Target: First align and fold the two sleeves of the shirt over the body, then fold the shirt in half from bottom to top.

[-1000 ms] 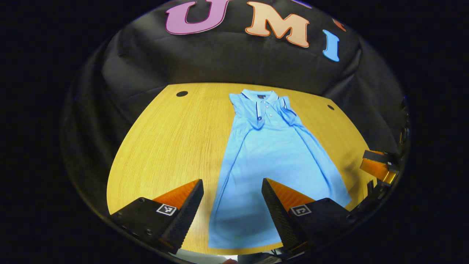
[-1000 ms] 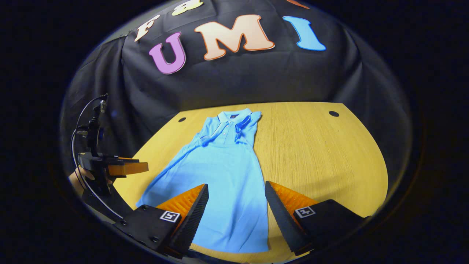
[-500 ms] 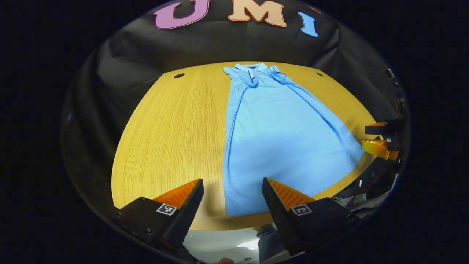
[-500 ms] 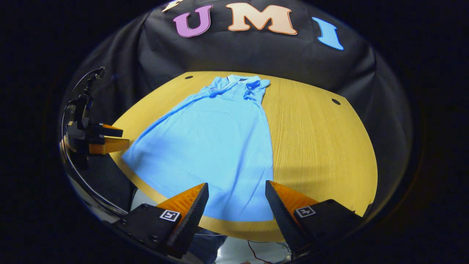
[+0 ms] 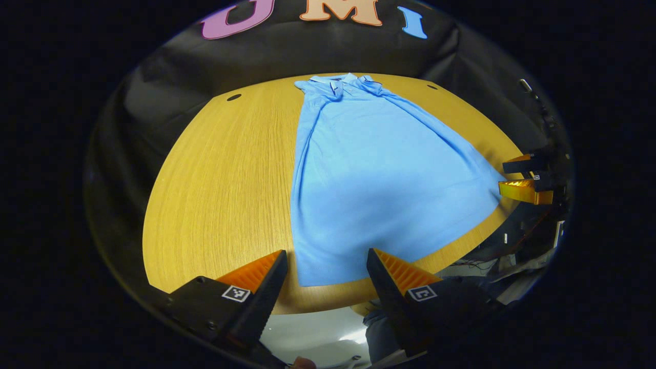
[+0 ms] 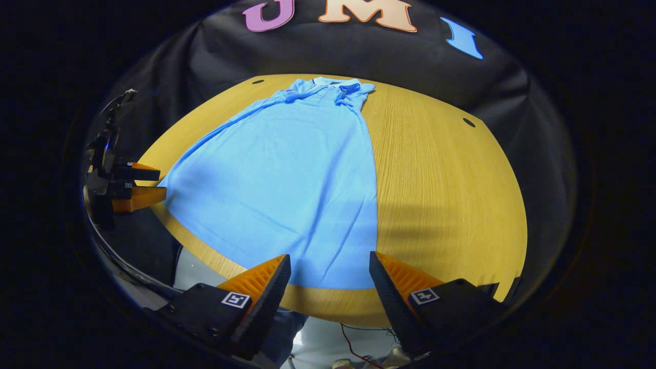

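In the left gripper view, the left gripper (image 5: 326, 266) hangs above the near edge of the round, light wooden table (image 5: 220, 174) with its two fingers spread wide apart and nothing between them. The light blue short-sleeved polo shirt (image 5: 379, 174) lies flat on the tabletop, collar (image 5: 338, 80) at the far side near the black cloth wall and hem toward the near edge; both sleeves lie folded in over the body, so the outline runs narrow at the shoulders and broad at the hem. The shirt's near left hem corner lies just ahead of the gap between the fingers. At the right rim of this view the right gripper (image 5: 520, 177) shows side-on, off the table's edge and just beside the shirt's far hem corner, with a gap between its two fingers. Two small dark round holes (image 5: 233, 97) mark the tabletop near its far edge. In the right gripper view, the right gripper (image 6: 328, 264) also hangs over the near table edge, fingers held well apart and clasping nothing, with the shirt's hem (image 6: 287, 266) just beyond them. The shirt spreads from there up to the collar at the far side, and bare wood lies to its right. At the left rim the left gripper (image 6: 138, 185) shows side-on, near the shirt's other hem corner, its fingers parted; whether it touches the cloth cannot be told.
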A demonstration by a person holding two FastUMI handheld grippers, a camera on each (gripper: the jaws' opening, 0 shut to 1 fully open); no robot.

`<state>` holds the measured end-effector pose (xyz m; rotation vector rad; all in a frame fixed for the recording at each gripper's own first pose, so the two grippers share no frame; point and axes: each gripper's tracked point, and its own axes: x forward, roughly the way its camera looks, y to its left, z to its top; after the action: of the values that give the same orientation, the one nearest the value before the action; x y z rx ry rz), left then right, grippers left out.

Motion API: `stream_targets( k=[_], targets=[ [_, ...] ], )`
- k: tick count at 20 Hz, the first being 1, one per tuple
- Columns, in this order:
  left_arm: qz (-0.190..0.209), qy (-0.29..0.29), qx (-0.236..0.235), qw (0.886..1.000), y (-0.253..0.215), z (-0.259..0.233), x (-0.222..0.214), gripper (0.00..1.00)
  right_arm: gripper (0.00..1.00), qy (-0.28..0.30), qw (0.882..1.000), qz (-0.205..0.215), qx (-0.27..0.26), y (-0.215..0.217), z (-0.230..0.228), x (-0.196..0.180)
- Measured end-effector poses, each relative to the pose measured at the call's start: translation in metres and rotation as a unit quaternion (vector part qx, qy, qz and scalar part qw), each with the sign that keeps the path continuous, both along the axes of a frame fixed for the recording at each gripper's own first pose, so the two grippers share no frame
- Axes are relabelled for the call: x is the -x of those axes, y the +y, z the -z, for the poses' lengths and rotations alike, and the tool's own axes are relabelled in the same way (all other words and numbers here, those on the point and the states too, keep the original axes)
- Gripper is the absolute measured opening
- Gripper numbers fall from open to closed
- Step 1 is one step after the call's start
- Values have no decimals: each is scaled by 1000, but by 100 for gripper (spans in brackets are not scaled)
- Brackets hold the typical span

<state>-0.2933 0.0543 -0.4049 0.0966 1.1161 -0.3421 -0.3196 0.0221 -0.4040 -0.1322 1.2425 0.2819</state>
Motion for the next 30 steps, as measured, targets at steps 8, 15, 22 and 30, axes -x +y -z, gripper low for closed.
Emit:
stream_targets(
  k=[8,15,22,30],
  targets=[
    [28,14,-10,999,-8,3,1,95,92,44,999,18,5,7,11,12],
    [34,2,11,999,-32,2,-4,40,23,38,999,-23,-13,30,14,10],
    [-9,-10,25,1000,-36,0,-9,0,3,17,999,-2,-34,29,8,9],
    [-34,-30,97,994,-60,-28,-32,0,2,-21,995,25,-90,47,-14,-22]
  ],
)
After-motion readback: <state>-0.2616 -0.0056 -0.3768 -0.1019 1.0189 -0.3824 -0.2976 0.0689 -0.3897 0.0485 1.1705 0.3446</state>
